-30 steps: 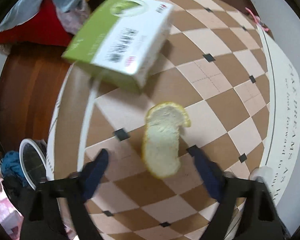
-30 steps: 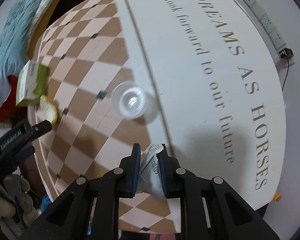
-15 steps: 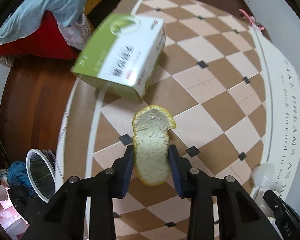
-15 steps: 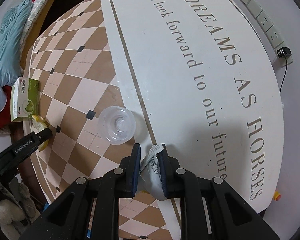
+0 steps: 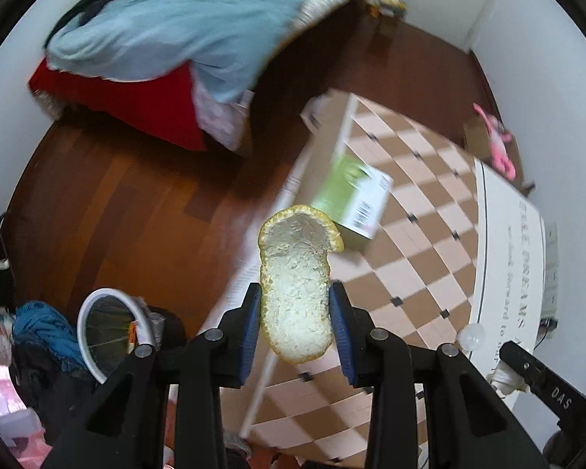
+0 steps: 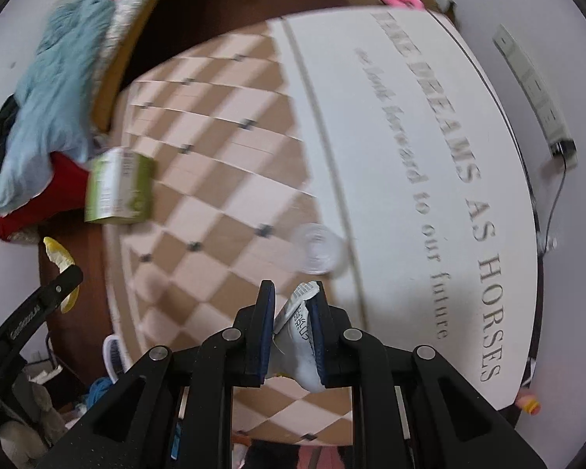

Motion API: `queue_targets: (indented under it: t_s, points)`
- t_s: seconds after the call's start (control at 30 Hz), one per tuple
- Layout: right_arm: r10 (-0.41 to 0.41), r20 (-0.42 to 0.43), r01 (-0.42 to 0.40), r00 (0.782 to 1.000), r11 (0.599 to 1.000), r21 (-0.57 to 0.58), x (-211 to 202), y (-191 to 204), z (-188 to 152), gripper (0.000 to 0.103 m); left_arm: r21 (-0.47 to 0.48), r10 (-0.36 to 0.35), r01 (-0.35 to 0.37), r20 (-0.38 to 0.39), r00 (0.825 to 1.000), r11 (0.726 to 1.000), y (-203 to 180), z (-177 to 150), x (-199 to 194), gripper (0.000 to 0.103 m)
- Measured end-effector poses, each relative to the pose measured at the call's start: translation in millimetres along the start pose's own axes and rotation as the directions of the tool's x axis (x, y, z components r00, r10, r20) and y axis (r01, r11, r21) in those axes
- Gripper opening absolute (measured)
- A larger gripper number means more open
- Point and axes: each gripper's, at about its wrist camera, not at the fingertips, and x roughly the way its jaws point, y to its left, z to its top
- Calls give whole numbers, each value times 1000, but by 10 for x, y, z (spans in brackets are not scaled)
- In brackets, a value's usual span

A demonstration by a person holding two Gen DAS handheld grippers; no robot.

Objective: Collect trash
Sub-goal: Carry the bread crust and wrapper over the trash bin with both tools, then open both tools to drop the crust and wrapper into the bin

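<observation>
My left gripper (image 5: 295, 305) is shut on a long piece of yellow citrus peel (image 5: 295, 285), held in the air above the table's left edge, pith side facing the camera. My right gripper (image 6: 291, 312) is shut on a crumpled white wrapper (image 6: 299, 320) above the table's near side. A green and white box (image 5: 351, 195) lies on the checkered table (image 5: 410, 258); it also shows in the right wrist view (image 6: 117, 191). A clear plastic lid (image 6: 318, 248) lies on the table just ahead of my right gripper; it also shows in the left wrist view (image 5: 472, 335).
A white-rimmed bin (image 5: 109, 324) with a dark liner stands on the wooden floor (image 5: 117, 203) left of the table, below my left gripper. A bed with a blue blanket (image 5: 183, 19) and red cover is behind. A power strip (image 6: 535, 90) lies by the wall.
My left gripper has closed on the peel and lifted it off the table, swinging left toward the table edge. My right gripper has risen and pulled back, still holding the wrapper.
</observation>
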Motion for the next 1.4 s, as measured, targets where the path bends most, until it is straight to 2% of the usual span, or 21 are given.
queue_targets:
  t_s: [0.13,0.33,0.53,0.63,0.7,0.83,0.93,1.07,1.1,1.17,1.2,1.23,1.33,1.4]
  points:
    - [49,22,-47,999,997,-67,-226,480,-28,19,-65,18,-16,35,999,998,586,-2,-337,31]
    - [124,19,-117,992,971,-210,-473,1476,-240,19,-157,97,-89,50,994,984,1594,-121,-728,31]
    - [149,-24,-146,989,901,-409,-417,2698,-692,19,-276,134,-128,2,991,952,2563,-434,-753,31]
    - [152,-87,-175,985,854,-489,-199,3294,-1037,19,-364,110,-118,-44,993,924,3070,-643,-551,31]
    - [146,-129,-193,981,829,-525,-11,3578,-1244,19,-432,80,-110,-86,993,895,3450,-823,-322,31]
    - [103,-234,-224,967,782,-582,565,4152,-1752,19,-515,23,-92,-139,990,852,3971,-1098,229,31]
    - [45,-286,-223,957,744,-629,1096,4506,-2157,19,-538,-23,-80,-183,983,839,4220,-1235,602,33]
    - [-13,-317,-212,948,716,-665,1682,4733,-2503,19,-573,-89,-59,-227,970,818,4457,-1397,985,34]
    - [-27,-320,-206,947,713,-670,1798,4755,-2551,19,-576,-99,-60,-240,966,815,4515,-1422,1028,38]
    - [-53,-332,-199,942,708,-677,2052,4799,-2675,19,-591,-111,-58,-246,963,805,4592,-1479,1081,64]
    - [-60,-334,-196,940,708,-679,2134,4790,-2694,19,-605,-109,-59,-237,965,794,4642,-1512,1067,84]
    - [-70,-336,-191,939,706,-682,2226,4785,-2729,19,-613,-106,-61,-232,967,788,4679,-1533,1036,93]
    - [-71,-373,-215,925,713,-668,2432,4795,-2780,20,-622,-69,-106,-250,966,775,4773,-1607,934,96]
    - [-60,-401,-238,914,721,-650,2494,4811,-2791,31,-622,-33,-147,-269,963,769,4810,-1657,860,97]
